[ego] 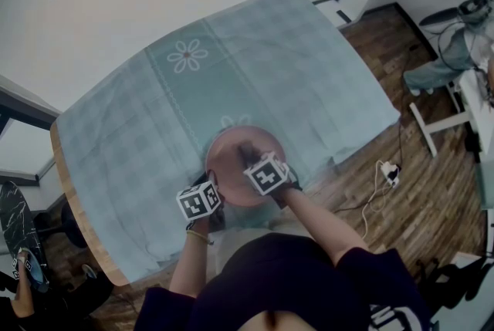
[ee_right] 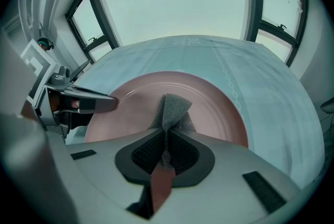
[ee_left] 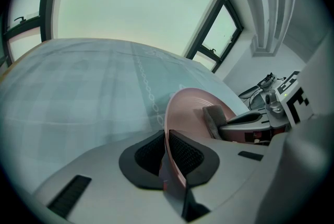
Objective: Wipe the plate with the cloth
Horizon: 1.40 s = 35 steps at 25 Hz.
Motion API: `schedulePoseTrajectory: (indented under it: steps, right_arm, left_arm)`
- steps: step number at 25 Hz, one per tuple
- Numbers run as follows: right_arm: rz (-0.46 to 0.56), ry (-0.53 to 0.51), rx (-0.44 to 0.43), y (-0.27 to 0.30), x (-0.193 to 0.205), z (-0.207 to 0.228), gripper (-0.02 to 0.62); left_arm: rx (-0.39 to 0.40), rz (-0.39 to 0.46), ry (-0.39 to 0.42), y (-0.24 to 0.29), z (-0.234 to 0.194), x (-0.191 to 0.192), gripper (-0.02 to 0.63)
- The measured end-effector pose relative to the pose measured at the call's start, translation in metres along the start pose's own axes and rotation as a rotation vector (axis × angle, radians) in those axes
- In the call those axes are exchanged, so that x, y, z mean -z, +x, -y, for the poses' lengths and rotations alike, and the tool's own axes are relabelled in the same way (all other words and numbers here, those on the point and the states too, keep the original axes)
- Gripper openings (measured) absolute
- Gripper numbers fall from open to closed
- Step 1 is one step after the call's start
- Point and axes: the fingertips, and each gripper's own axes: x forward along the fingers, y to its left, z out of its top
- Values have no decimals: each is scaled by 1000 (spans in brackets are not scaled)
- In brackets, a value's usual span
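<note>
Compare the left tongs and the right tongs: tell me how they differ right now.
The left tongs clamp the pink plate's rim; the right tongs clamp the grey cloth. The left tongs sit at the plate's edge; the right tongs reach over its face. Both are shut on something.

Round pink plate [ego: 228, 155], its rim pinched between the left claw's [ee_left: 167, 152] jaws. Grey cloth [ee_right: 172, 108], bunched in the right claw's [ee_right: 166, 154] jaws, touches the plate's face.
</note>
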Motion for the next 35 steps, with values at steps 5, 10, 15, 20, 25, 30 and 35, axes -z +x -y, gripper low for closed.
schedulePoseTrajectory:
  steps: [5, 10, 15, 20, 25, 30, 35]
  right_arm:
    - [10, -18, -20, 1, -2, -12, 32]
    - [14, -36, -38, 1, -1, -22, 32]
    - [9, -50, -66, 3, 1, -34, 32]
    - [6, -72, -99, 4, 3, -51, 32]
    - [3, -88, -132, 4, 5, -63, 32]
    - [2, -112, -166, 4, 5, -76, 32]
    - [-13, -126, -210, 7, 9, -90, 32]
  left_arm:
    - [-1, 0, -2, 0, 0, 0, 38]
    - [-3, 1, -1, 0, 1, -1, 38]
    - [1, 1, -3, 1, 1, 0, 38]
    - [2, 0, -2, 0, 0, 0, 38]
    - [5, -1, 0, 0, 1, 0, 38]
    - [7, -1, 0, 0, 1, -1, 38]
    - [7, -3, 0, 1, 1, -1, 38]
